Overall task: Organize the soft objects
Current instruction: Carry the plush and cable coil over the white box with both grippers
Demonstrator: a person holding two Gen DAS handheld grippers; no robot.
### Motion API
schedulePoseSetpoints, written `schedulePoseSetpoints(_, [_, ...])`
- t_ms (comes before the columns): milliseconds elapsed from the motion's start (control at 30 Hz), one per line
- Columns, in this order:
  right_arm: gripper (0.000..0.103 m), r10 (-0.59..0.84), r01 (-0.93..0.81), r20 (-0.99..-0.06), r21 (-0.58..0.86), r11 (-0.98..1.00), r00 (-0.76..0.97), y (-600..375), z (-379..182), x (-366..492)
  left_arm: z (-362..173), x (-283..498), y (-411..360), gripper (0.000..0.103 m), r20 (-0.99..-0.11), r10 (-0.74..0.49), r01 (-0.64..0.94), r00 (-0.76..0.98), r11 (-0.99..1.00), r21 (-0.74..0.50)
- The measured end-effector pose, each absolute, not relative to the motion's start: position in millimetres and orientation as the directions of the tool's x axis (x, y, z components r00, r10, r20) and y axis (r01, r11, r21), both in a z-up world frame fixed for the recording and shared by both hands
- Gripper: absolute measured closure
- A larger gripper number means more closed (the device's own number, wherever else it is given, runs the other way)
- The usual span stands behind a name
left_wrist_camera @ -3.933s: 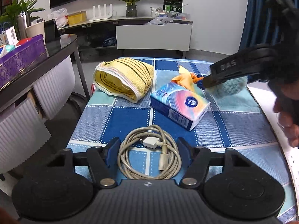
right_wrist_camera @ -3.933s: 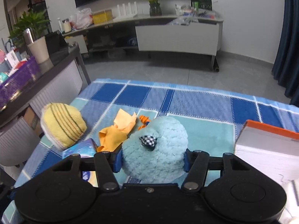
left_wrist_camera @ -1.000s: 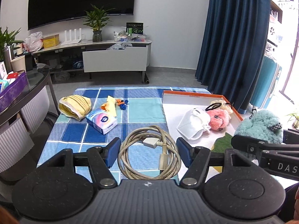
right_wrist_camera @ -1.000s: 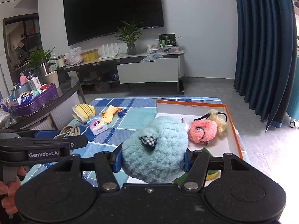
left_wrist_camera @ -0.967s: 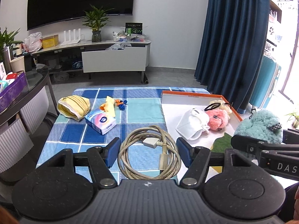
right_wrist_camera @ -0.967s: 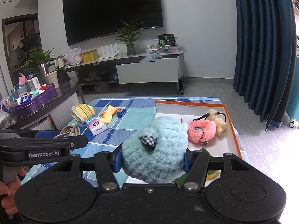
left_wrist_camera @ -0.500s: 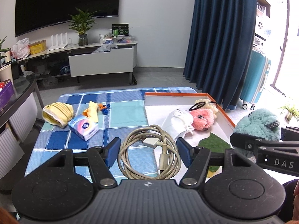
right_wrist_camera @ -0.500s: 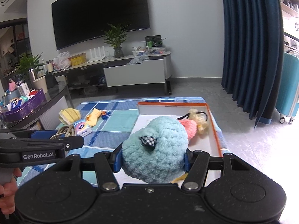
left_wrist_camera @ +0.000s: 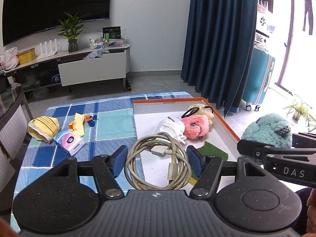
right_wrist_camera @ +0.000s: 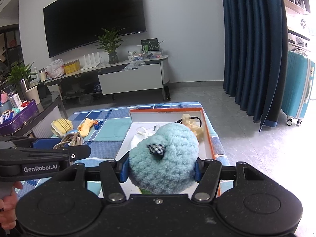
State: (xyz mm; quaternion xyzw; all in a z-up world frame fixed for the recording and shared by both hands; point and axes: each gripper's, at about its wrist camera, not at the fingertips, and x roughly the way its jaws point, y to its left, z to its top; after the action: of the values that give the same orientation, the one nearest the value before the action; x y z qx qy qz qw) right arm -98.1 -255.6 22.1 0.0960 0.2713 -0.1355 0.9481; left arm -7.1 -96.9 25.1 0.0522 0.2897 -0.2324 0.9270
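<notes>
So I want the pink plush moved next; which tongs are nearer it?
Probably left. The left tongs, holding the cable coil, sit just before the pink plush; the right tongs hang back.

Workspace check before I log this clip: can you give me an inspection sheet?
Surface: blue checked cloth over the table.
Job's things: blue plush held above orange-rimmed tray; pink plush, white pouch in the tray.
Clutter: tissue pack, yellow striped cloth on the cloth.
Grippers: right gripper shut on blue plush; left gripper holds the coil.
Cables: coiled cable.
Surroundings: TV, curtain, suitcase.
</notes>
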Motion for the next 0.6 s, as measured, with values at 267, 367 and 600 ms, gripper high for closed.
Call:
schedulePoseSetpoints(267, [0.033,-0.212,0.321,-0.544,0.112,0.94,0.812,-262.3,19.1,-95.8,23.6,-2.7,-108.0,0.037,-0.563,-0.417,0.48,0.713,0.876,-0.041])
schedulePoseSetpoints(367, [0.033,-0.215,0.325,-0.546,0.112,0.939,0.81,-266.1,18.0,-94.2,22.3,-1.6,-111.4,0.037,-0.566,-0.422,0.486,0.708,0.873,-0.041])
schedulePoseSetpoints(600, [0.033,-0.223,0.33,-0.547,0.106,0.938,0.807,-273.2,16.2,-86.3,18.0,4.2,-119.2,0.037,-0.577,-0.425,0.492,0.697,0.869,-0.045])
